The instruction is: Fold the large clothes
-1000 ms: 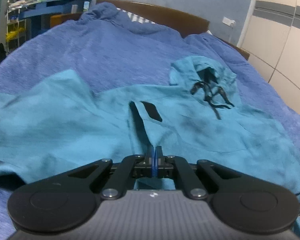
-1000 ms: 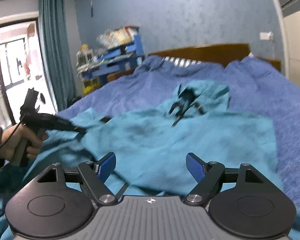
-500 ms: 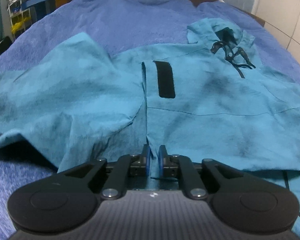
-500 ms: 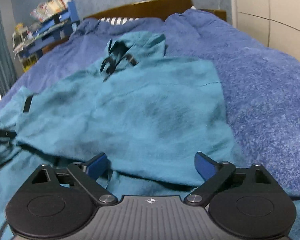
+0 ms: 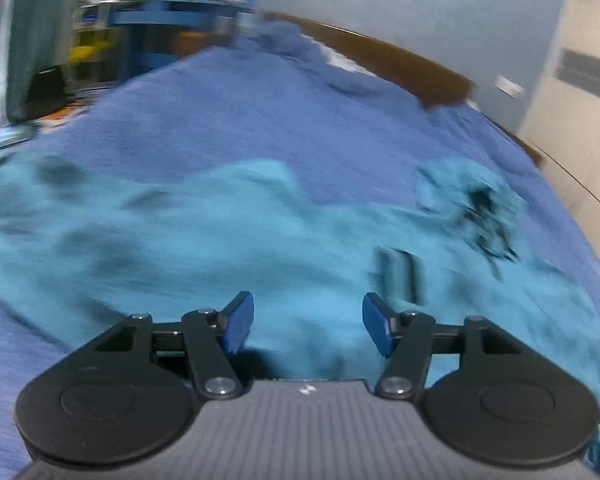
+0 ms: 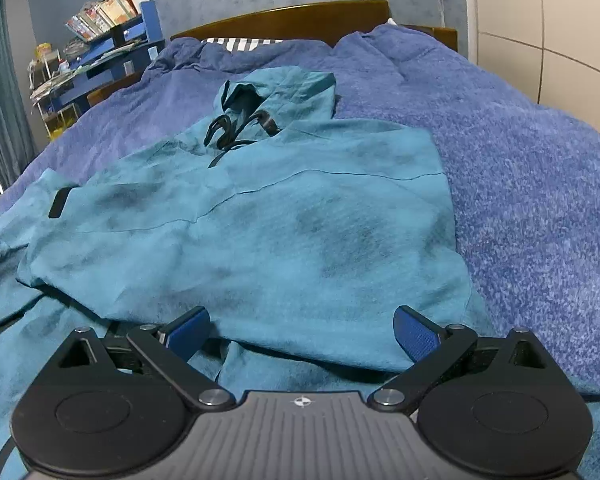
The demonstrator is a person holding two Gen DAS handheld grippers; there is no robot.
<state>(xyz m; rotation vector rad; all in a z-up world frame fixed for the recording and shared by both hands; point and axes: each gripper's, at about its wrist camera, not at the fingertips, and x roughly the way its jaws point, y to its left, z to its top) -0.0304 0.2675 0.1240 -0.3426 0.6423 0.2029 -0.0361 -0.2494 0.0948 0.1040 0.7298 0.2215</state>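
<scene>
The teal cotton hooded sweatshirt (image 6: 300, 220) is lying mid-frame on the blue fleece bedspread (image 6: 540, 184) with one side seemingly folded across its body, further folds remaining, while the left gripper (image 5: 308, 326) is opening empty and the right gripper (image 6: 300, 330) is gaping wide, holding nothing.

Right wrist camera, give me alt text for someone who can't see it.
A teal hooded sweatshirt with black drawstrings lies partly folded on a bed's blue fleece blanket, its hood toward the brown wooden headboard. In the foreground the right gripper sits wide open over the sweatshirt's near edge, gripping nothing. A cluttered blue shelf stands at left.
</scene>
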